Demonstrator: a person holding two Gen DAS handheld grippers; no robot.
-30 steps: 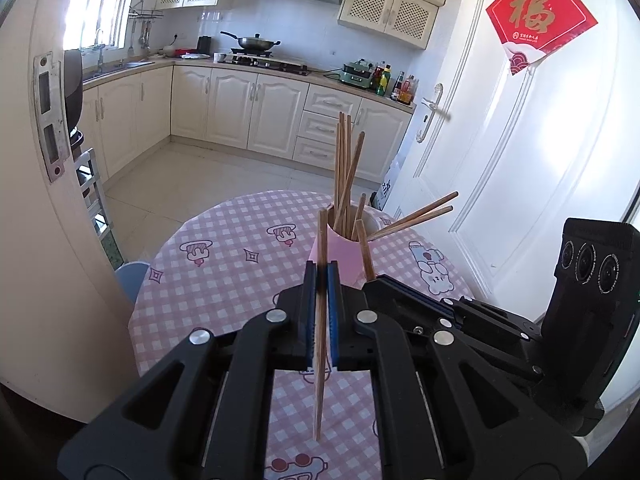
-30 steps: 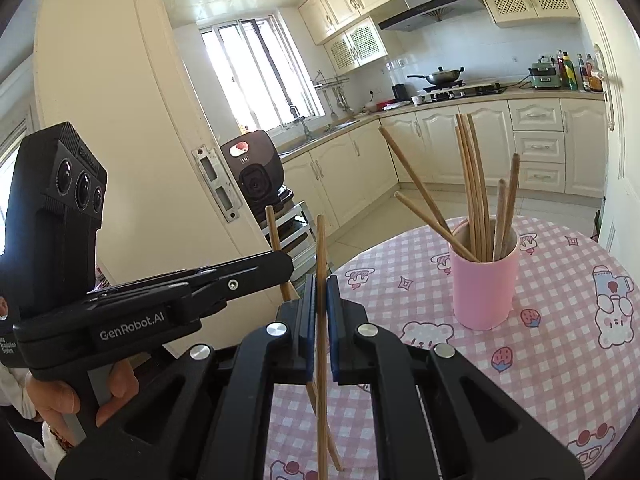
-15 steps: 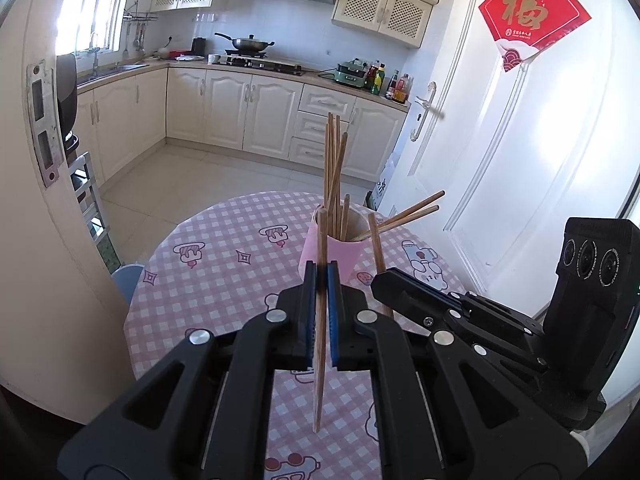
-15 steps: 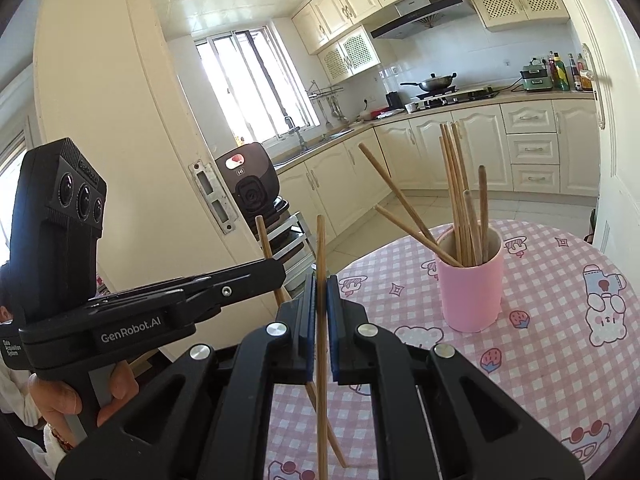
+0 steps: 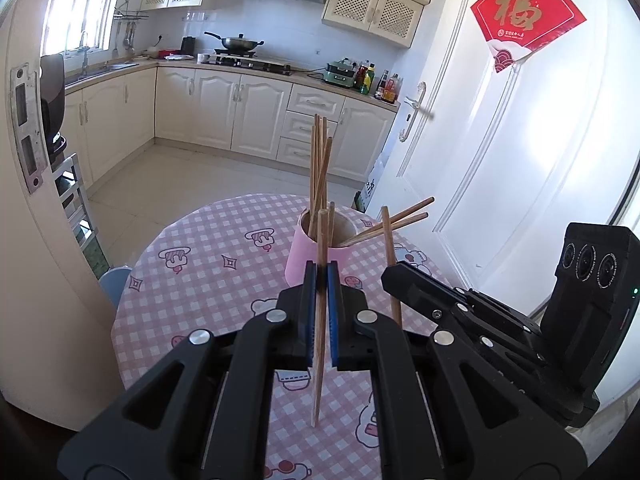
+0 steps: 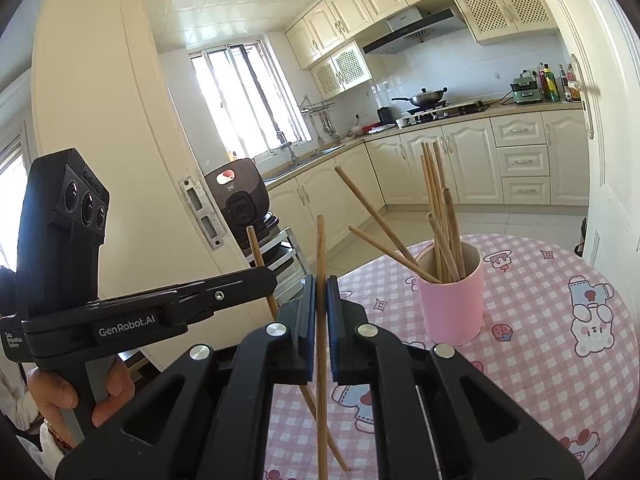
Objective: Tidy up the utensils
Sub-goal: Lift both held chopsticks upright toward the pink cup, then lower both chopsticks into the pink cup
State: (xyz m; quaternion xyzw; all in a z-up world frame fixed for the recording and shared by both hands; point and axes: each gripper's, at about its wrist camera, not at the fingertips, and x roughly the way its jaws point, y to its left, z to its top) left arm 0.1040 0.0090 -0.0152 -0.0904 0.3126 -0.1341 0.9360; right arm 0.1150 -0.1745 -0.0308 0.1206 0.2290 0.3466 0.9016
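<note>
Wooden chopstick (image 5: 320,312) pinched upright between the shut jaws of the left gripper (image 5: 320,280), long axis near vertical, top end poking just above the pads, lower end hanging free over the pink checked cloth of the desk (image 5: 192,280). Same story on the right: second chopstick (image 6: 321,320) clamped in the fully closed jaws of the right gripper (image 6: 320,292), also standing close to upright, tilted hardly at all. Pink cup (image 6: 450,300) waiting on the desk, already bristling with chopsticks, most bunched upright, two leaning far out over the rim. Seen from the left wrist, cup (image 5: 316,256) straight ahead and slightly below the jaws, partly hidden behind them; seen from the right wrist, off ahead and to the right, with a clear stretch of cloth between. Left gripper judged the nearer, lined up almost on the cup's mouth; likely first to go in. Both grippers tipped gently downward, side by side, held apart from each other; a hand (image 6: 80,392) wrapped round the left gripper's handle visible in the right view. Next move probably a short carry forward over the rim, then a release once the lower tip clears the lip; leaning pair a possible snag on the way in.
</note>
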